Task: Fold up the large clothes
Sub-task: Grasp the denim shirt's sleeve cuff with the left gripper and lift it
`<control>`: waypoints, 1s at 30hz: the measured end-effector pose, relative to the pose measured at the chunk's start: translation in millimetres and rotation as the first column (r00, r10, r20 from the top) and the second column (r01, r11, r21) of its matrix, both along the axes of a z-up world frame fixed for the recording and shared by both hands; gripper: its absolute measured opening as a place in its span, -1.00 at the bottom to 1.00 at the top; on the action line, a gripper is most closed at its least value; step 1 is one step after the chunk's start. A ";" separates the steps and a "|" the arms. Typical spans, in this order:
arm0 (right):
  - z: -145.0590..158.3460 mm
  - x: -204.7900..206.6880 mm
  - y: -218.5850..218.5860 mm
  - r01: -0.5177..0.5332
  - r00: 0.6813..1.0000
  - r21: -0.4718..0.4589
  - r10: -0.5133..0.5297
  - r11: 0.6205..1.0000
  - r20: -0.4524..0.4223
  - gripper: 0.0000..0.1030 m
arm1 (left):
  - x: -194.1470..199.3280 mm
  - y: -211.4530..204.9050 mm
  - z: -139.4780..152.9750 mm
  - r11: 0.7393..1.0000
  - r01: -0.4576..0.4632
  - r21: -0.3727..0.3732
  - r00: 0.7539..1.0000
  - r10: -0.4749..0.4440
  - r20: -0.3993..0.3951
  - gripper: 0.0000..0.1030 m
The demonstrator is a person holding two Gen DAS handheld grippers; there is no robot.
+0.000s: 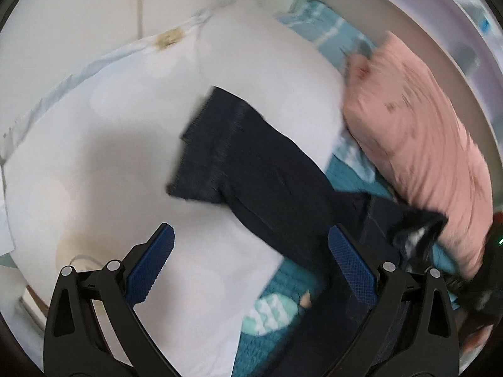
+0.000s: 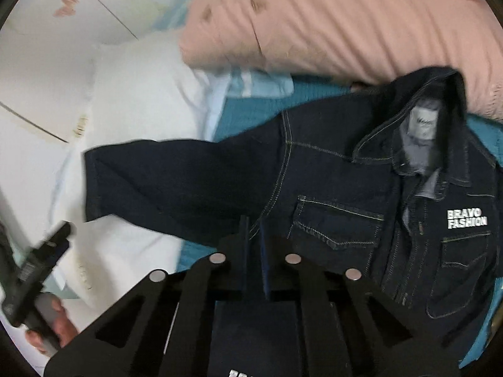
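A dark denim jacket (image 2: 361, 194) lies unfolded, front up, on the teal bed (image 2: 251, 116), one sleeve (image 2: 176, 182) reaching onto a white pillow (image 2: 138, 94) at the head end; left gripper (image 1: 251, 264) wide open, right gripper (image 2: 255, 235) closed, empty.

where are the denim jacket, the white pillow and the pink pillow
denim jacket (image 2: 339, 182), right wrist view, on the front panel above the chest pocket
white pillow (image 1: 110, 157), left wrist view, on its broad top face
pink pillow (image 2: 330, 22), right wrist view, on its striped face
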State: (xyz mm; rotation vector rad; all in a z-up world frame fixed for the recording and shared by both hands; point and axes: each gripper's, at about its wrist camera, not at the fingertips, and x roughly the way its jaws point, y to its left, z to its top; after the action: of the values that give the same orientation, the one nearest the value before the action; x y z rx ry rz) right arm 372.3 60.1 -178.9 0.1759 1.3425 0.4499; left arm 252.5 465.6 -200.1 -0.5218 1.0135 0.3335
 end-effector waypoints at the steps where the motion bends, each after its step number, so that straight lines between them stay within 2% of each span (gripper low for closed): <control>1: -8.9 4.0 4.6 -0.006 1.000 -0.004 0.006 1.000 -0.019 -0.90 | 2.0 8.7 -1.9 1.000 -0.009 -0.016 1.000 0.009 0.003 0.91; 4: -40.0 13.8 17.0 -0.013 0.997 -0.047 0.009 0.999 -0.074 -0.92 | 10.0 30.8 -10.7 0.998 -0.033 -0.058 0.999 0.032 -0.014 0.91; 10: -99.8 27.5 37.5 -0.034 0.988 -0.074 0.022 0.997 -0.152 -0.93 | 25.9 64.9 -29.9 0.992 -0.076 -0.105 0.997 0.074 -0.024 0.90; 13: -140.3 37.4 53.6 -0.052 0.980 -0.158 0.020 0.986 -0.197 -1.00 | 35.5 78.3 -46.5 0.988 -0.090 -0.126 0.995 0.085 -0.048 0.90; 15: -146.4 40.1 60.4 -0.044 0.980 -0.197 0.003 0.979 -0.201 -1.00 | 43.5 83.8 -59.0 0.987 -0.094 -0.132 0.994 0.086 -0.064 0.90; 18: -146.3 38.7 73.9 -0.096 0.982 -0.263 0.048 0.960 -0.184 -1.00 | 50.0 81.2 -62.9 0.993 -0.084 -0.088 0.995 0.079 -0.055 0.87; 19: -146.5 39.0 74.6 -0.095 0.981 -0.266 0.046 0.959 -0.187 -1.00 | 51.8 77.2 -62.5 0.995 -0.070 -0.066 0.997 0.066 -0.048 0.44; 20: -147.1 39.9 74.1 -0.090 0.980 -0.263 0.038 0.961 -0.196 -1.00 | 55.5 70.5 -63.0 0.998 -0.051 -0.027 0.997 0.049 -0.061 -0.22; 22: -147.6 40.9 73.1 -0.089 0.978 -0.253 0.036 0.963 -0.206 -1.00 | 59.9 61.1 -62.1 0.999 -0.027 0.022 0.997 0.029 -0.076 -0.43; 23: -146.9 41.5 73.1 -0.091 0.978 -0.250 0.039 0.964 -0.206 -1.00 | 61.3 57.1 -60.1 0.999 -0.021 0.037 0.997 0.023 -0.075 -0.67; 24: -143.2 42.2 71.6 -0.096 0.978 -0.243 0.046 0.965 -0.203 -1.00 | 61.9 52.2 -57.9 0.998 -0.016 0.068 0.996 0.022 -0.083 -0.81; 25: -142.4 41.2 69.9 -0.094 0.979 -0.232 0.048 0.968 -0.198 -1.00 | 62.1 49.5 -57.1 0.997 -0.010 0.071 0.996 0.016 -0.087 -0.86; 30: -137.0 41.9 57.2 -0.081 0.981 -0.180 0.047 0.980 -0.190 -1.00 | 57.8 38.7 -47.0 0.997 0.014 0.076 0.997 -0.008 -0.080 -0.92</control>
State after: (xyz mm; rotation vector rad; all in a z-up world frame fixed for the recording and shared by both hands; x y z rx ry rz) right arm 414.2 117.3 -315.9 0.0187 1.5681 0.3656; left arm 310.3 504.3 -247.1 -0.4370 1.0761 0.3842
